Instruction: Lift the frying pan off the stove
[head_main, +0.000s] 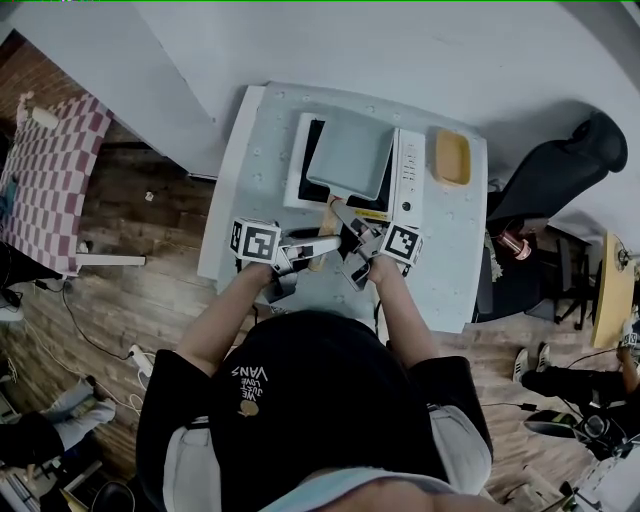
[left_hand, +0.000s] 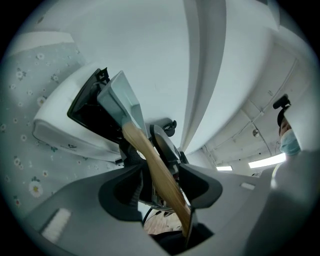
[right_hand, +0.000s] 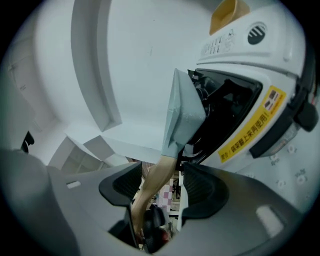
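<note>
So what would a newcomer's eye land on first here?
The square pale frying pan on the white stove, in the middle of the head view. Then its wooden handle, with the left gripper and right gripper at it from either side, each with jaws apart around it. A yellow dish sits right of the stove.

One frying pan (head_main: 350, 153) is counted on one stove (head_main: 408, 175), one yellow dish (head_main: 452, 157) to its right, all on one bench (head_main: 450, 262). Two grippers are counted: left gripper (left_hand: 160, 172), right gripper (right_hand: 161, 171).
</note>
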